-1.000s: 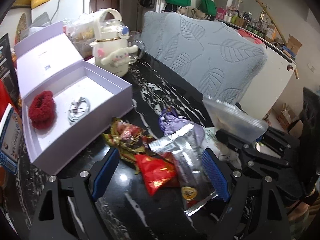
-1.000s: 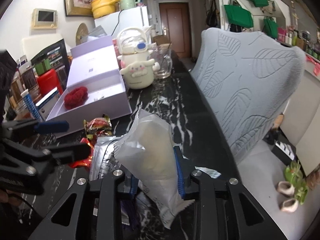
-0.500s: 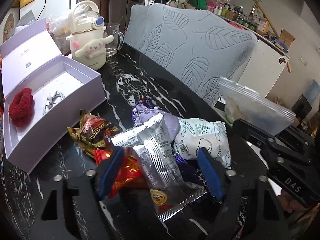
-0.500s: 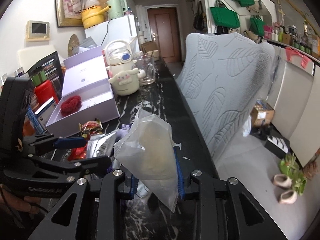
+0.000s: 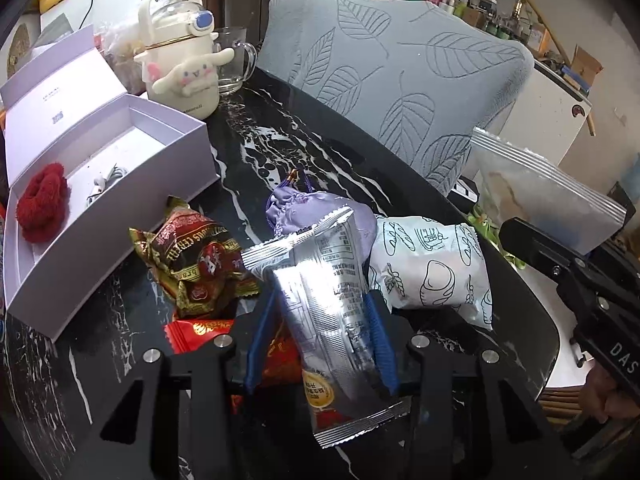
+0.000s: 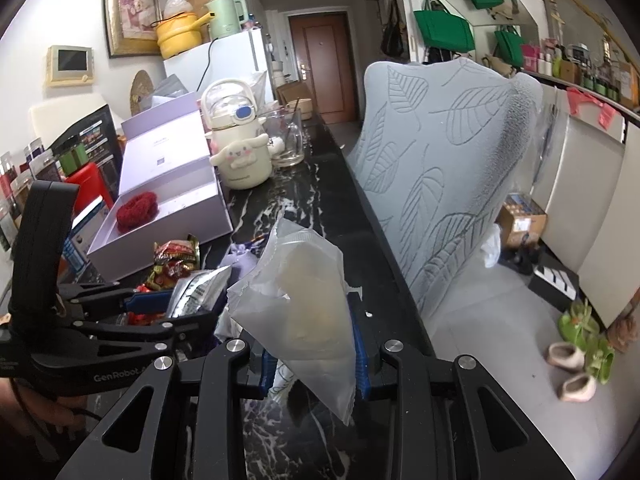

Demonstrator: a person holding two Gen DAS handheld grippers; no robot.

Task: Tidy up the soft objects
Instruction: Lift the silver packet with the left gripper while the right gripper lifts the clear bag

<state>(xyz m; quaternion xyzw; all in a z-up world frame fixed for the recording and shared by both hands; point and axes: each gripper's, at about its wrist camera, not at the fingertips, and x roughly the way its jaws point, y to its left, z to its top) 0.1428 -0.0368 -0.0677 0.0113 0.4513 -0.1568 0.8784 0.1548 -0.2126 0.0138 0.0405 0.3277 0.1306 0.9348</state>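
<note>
A silver foil snack packet (image 5: 328, 300) stands between the left gripper (image 5: 322, 336) jaws, which have just been closing and now pinch it; the right gripper (image 6: 312, 354) clamps a frosted plastic pouch (image 6: 308, 300) upright, above the black marble table (image 5: 280, 140)

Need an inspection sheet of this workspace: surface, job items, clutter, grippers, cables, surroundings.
Surface: black white-veined marble tabletop.
Job's things: silver foil packet, frosted translucent pouch, open lilac box holding a red knitted scrunchie.
Clutter: red and gold snack wrappers, purple drawstring pouch, white printed packet.
Grippers: left gripper has just been closing, on the foil packet; right gripper grips the frosted pouch.
Cables: coiled white cable in box.
Surroundings: grey leaf-pattern chair.
</note>
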